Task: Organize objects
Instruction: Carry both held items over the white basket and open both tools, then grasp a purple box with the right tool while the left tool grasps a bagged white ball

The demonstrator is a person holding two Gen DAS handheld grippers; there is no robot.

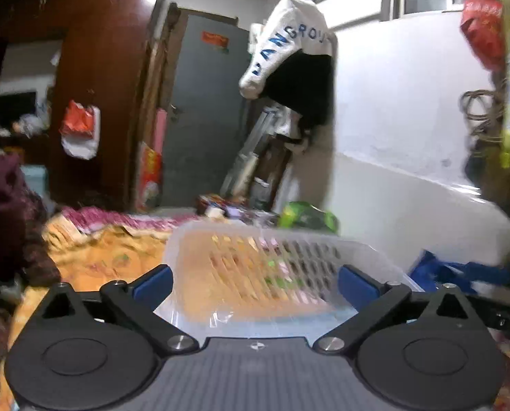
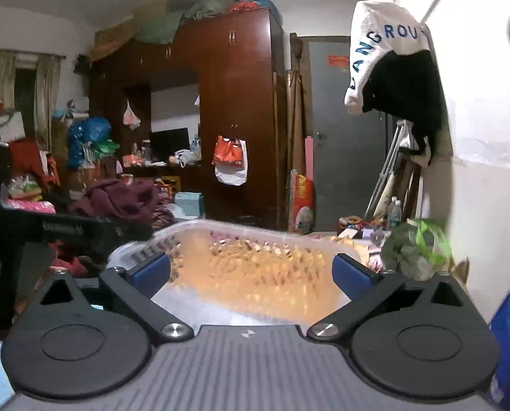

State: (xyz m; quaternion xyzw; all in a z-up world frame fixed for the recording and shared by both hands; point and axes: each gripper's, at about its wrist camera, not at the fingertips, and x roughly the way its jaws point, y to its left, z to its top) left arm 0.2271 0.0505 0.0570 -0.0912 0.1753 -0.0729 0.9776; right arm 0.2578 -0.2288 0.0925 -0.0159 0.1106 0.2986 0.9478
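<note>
The clear basket [image 1: 272, 263] lies straight ahead of both grippers — left gripper [image 1: 255, 286] and right gripper [image 2: 251, 275] spread wide, holding nothing.

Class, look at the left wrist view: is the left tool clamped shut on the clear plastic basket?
No. The left tool stands wide open, its blue pads apart and not pressing the clear plastic basket.

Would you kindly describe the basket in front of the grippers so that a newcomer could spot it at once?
Start at the bed with the orange patterned bedspread. On it, just ahead of both grippers, lies a translucent plastic basket, seen too from the right wrist. Unlike the crumpled green bag behind it, it is rigid, see-through and slotted along its wall.
</note>
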